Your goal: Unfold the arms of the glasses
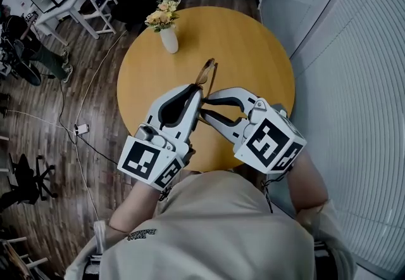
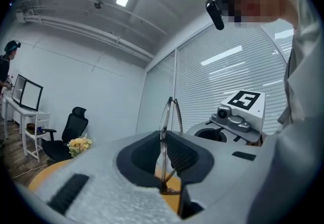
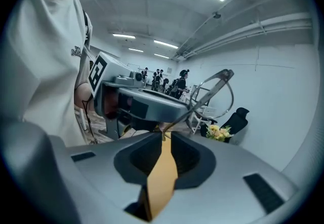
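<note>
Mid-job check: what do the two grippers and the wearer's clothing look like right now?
The left gripper and right gripper are light grey moulded shells with black pads inside. Each has a white cube with black square markers at the back. The person wears a pale short-sleeved T-shirt with small dark print.

Open desk [image 1: 253, 50] lying ahead, one obstacle standing off left
Bare top is stretching ahead and right of the right claw [image 1: 204, 105]; a flower vase [image 1: 169, 37] is standing well ahead-left of the left claw [image 1: 199, 90], both tips crowding together at the glasses [image 1: 207, 75].
</note>
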A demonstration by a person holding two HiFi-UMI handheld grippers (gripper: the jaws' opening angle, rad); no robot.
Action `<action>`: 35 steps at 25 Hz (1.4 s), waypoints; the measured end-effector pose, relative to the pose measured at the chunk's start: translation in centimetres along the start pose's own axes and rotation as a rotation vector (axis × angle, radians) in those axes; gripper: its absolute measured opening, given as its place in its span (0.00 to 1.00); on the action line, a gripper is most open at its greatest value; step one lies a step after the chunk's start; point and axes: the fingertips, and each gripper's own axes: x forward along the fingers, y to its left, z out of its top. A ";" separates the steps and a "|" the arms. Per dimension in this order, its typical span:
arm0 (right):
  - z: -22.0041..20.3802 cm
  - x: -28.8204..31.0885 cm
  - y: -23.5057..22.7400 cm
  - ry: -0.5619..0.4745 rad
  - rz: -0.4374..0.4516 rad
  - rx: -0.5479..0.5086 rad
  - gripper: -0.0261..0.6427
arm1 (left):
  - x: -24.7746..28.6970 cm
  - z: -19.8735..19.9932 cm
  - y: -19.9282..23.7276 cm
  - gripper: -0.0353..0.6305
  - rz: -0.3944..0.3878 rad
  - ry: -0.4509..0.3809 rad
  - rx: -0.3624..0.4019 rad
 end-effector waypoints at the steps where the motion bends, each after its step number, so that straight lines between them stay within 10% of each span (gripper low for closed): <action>1: 0.2 0.1 0.3 -0.009 0.013 0.004 0.10 | 0.0 0.1 -0.3 0.13 -0.004 0.004 0.006; 17: -2.4 -0.1 0.0 0.004 -0.001 0.080 0.10 | -0.7 -1.5 2.0 0.12 0.072 0.053 0.086; 35: -3.9 -7.0 -7.9 0.065 -0.296 0.032 0.10 | 0.2 -4.9 4.3 0.13 0.103 0.178 0.261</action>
